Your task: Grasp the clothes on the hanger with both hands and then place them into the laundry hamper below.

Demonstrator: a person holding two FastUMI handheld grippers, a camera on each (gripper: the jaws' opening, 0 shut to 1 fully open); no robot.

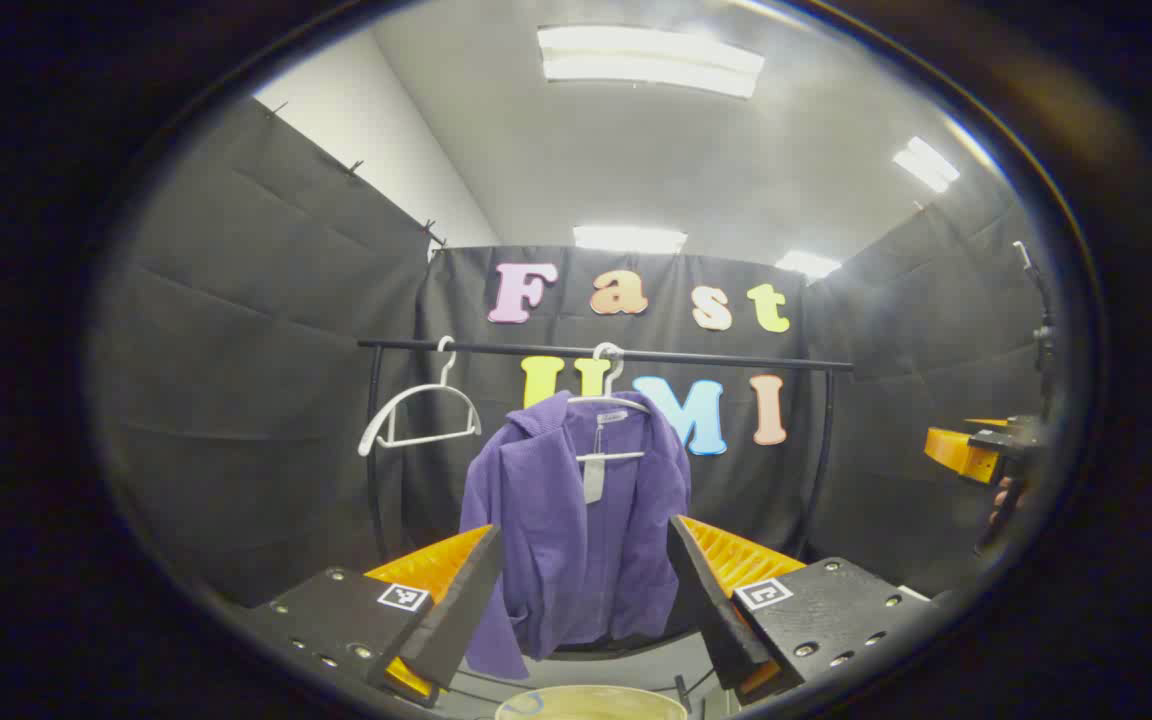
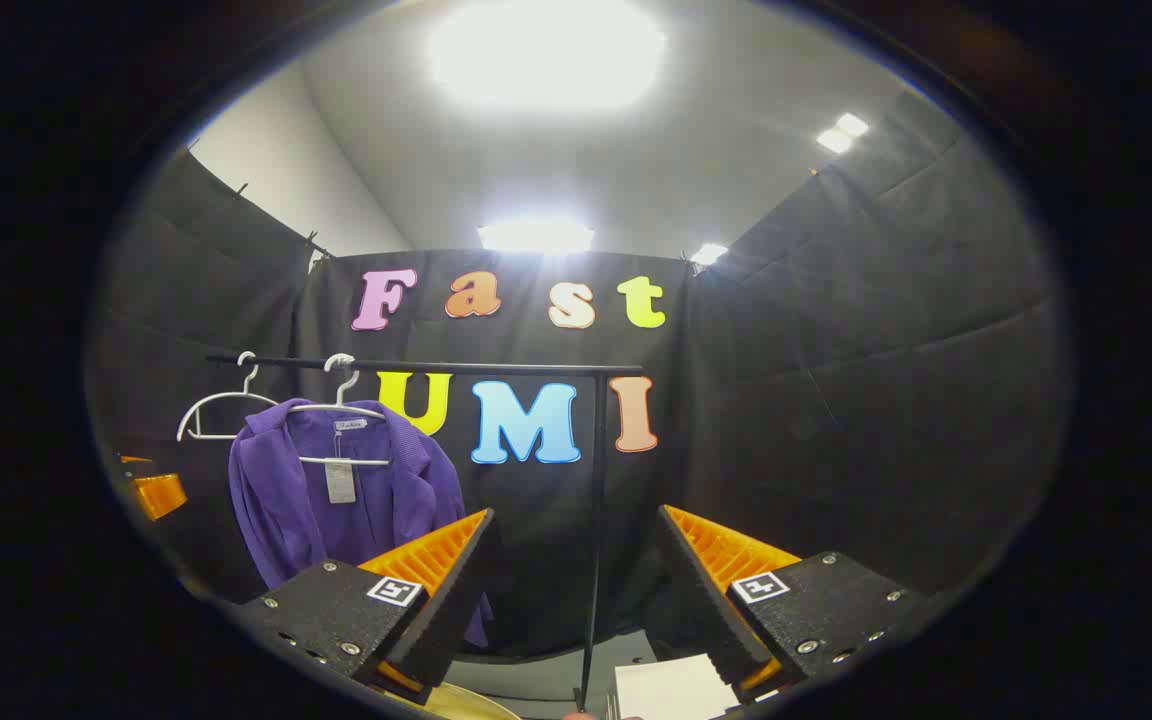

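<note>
1. One jacket [image 1: 576,530] hangs on a white hanger [image 1: 608,400] at mid-rail [image 1: 736,360], open at the front, with the hamper [image 1: 591,703] rim just below it. Risk: a pull straight down would likely catch the shoulders on the hanger arms, so the hanger tips or comes off the rail with the garment.
2. A tag [image 1: 593,478] dangles at the collar. Risk: a finger closing there may pinch the tag alone and the cloth would slip free.
3. Left gripper [image 1: 584,590]: fingers spread, nothing between them, aimed at the jacket but apart from it. Risk: closing early grips air.
4. Right gripper [image 2: 576,580]: fingers spread, empty, aimed at the rail's upright post [image 2: 596,520]; in the right gripper view the jacket lies well to the left. Risk: a straight advance strikes the post and misses the cloth.
5. A spare hanger [image 1: 416,410] hangs near the loaded one. Risk: the left gripper may knock it in passing.
6. The hamper rim is barely visible in both views. Risk: a release judged by eye may drape the jacket over the edge.
</note>
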